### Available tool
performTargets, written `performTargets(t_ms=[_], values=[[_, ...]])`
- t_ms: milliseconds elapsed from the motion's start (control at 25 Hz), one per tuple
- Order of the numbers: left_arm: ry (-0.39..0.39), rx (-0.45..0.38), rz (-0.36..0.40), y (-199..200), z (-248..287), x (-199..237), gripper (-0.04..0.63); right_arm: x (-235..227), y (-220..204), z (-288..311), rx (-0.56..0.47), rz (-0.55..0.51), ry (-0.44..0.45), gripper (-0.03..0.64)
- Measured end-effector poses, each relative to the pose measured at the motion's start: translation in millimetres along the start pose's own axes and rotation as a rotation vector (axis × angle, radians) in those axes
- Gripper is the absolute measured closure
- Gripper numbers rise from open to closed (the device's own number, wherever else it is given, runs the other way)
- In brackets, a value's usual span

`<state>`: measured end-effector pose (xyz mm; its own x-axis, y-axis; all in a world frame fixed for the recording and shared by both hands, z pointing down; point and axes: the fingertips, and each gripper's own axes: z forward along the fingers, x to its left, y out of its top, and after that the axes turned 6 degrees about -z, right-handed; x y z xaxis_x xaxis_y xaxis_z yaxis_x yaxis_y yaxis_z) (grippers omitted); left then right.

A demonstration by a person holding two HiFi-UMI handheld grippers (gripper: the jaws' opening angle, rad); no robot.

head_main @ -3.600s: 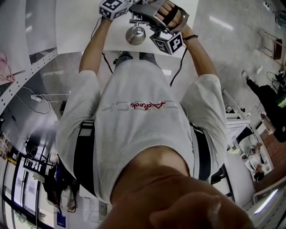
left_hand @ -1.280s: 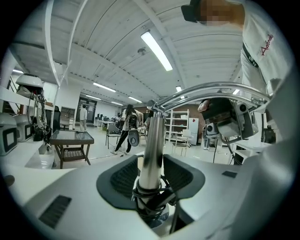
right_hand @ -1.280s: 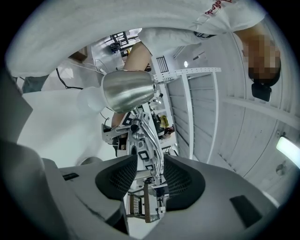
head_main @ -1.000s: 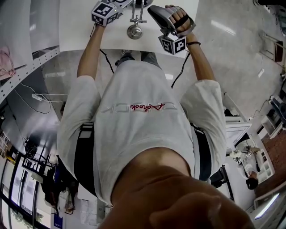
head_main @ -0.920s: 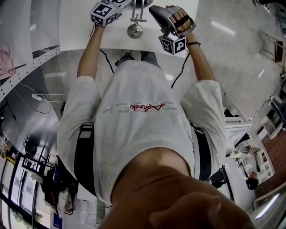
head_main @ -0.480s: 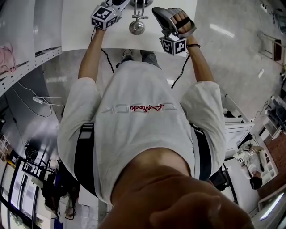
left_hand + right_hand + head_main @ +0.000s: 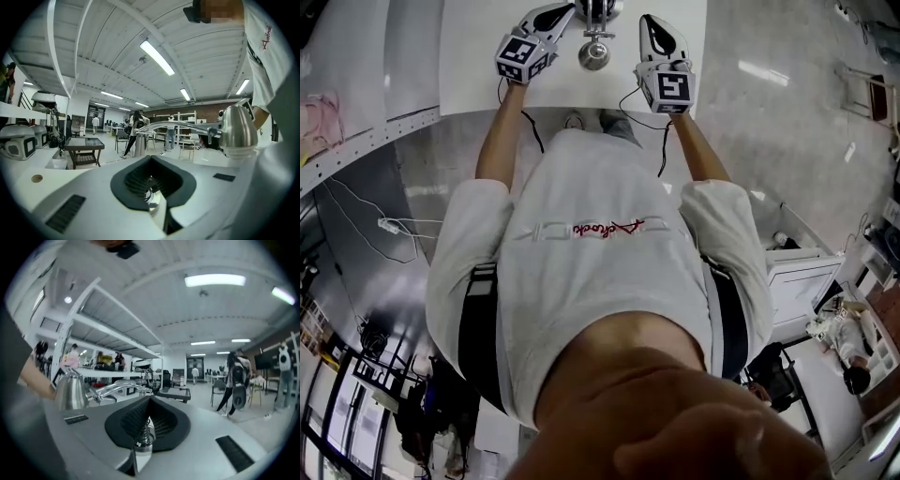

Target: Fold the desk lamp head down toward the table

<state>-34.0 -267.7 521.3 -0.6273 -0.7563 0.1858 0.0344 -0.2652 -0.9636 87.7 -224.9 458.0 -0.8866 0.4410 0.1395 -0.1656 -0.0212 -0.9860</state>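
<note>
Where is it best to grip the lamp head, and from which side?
Probably the lamp head at its narrow top, by the arm, coming sideways with the right gripper: the smooth bell widens below, and it hangs to that gripper's left.

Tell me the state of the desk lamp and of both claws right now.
Left claw: shut, empty.
Right claw: shut, empty.
Desk lamp head: opening faces down, between the two claws, touched by neither.
Lamp arm: roughly level.
</note>
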Motion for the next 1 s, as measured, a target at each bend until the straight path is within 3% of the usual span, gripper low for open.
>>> performTargets(t_ms=[80,200,600,1000], values=[[-0.003,-0.011,-0.010,0,-6,-4,0.569,0,-3,-2,-0.006,0.105,-0.005,0.612],[-0.010,-0.020,-0.021,-3,-15,-10,0.569,1,-10,-6,-0.010,0.154,-0.021,0.612],[-0.064,-0.027,-0.015,-12,-58,-38,0.569,30,-13,-49,-0.006,0.115,-0.112,0.612],[-0.042,-0.037,-0.021,-23,-95,-87,0.569,56,-10,-107,-0.003,0.120,-0.114,0.612]])
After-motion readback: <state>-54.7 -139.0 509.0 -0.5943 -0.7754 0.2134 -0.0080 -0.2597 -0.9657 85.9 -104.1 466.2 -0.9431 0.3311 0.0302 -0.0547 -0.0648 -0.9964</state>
